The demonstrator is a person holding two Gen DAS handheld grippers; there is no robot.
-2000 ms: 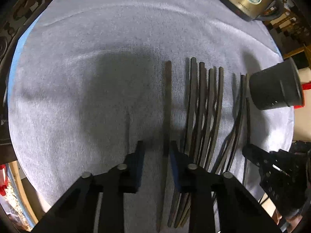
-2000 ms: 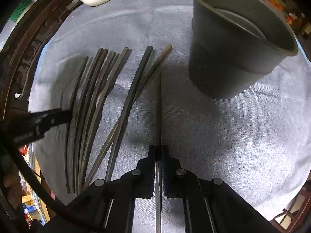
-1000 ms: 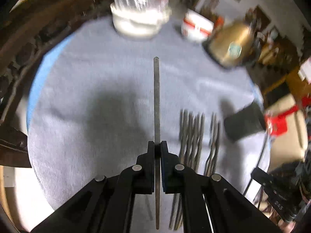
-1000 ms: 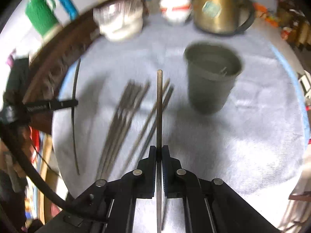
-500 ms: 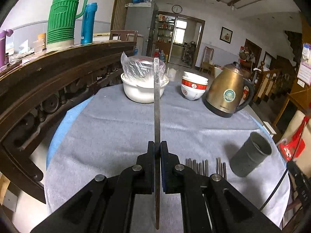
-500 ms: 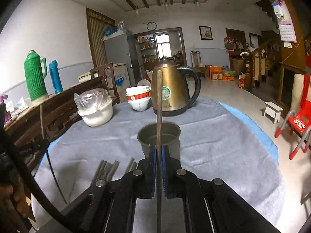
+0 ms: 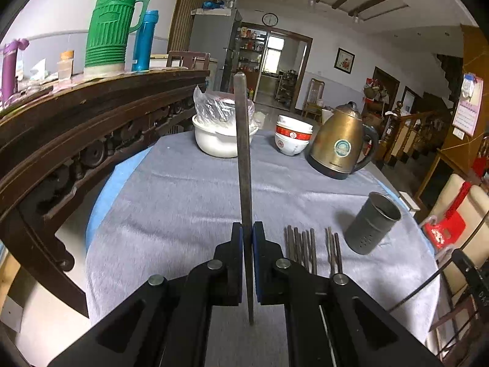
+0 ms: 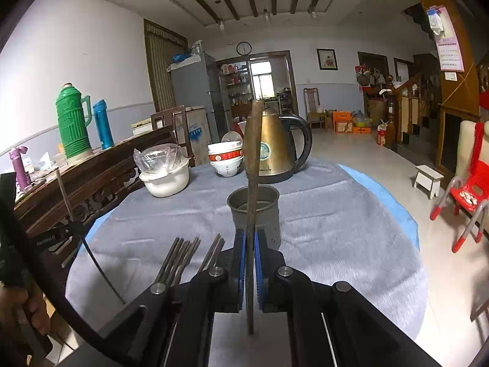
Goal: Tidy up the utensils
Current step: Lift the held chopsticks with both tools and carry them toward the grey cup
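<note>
Left hand-held gripper [image 7: 248,232]: fingers pressed together on one dark chopstick [image 7: 243,159], pinched near its lower part, the long end standing up in front of the camera, the short end showing below the pads. Raised above the desk [image 7: 189,202].

Right hand-held gripper [image 8: 250,238]: fingers likewise clamped on a single brownish chopstick [image 8: 253,165], held upright. In the right wrist view this stick crossed in front of the grey utensil cup [image 8: 266,211]; whether its lower end was over the cup or short of it could not be told.

Loose chopsticks [image 7: 301,244]: a bundle lying flat on the grey cloth, side by side, with a smaller pair [image 7: 333,244] just to the right of them, between the bundle and the cup. The same group [image 8: 180,257] appeared to the left of the right gripper in its own view.

Utensil cup [image 7: 373,223]: dark grey metal, perforated low on its wall, standing upright on the cloth near the desk's right edge.

Other items at the far side of the desk: brass-coloured kettle [image 7: 342,140], stacked red-and-white bowls [image 7: 292,136], white pot covered with plastic film [image 7: 220,136]. On the carved wooden sideboard [image 7: 76,122]: green thermos [image 7: 110,27] and blue flask [image 7: 144,41].
</note>
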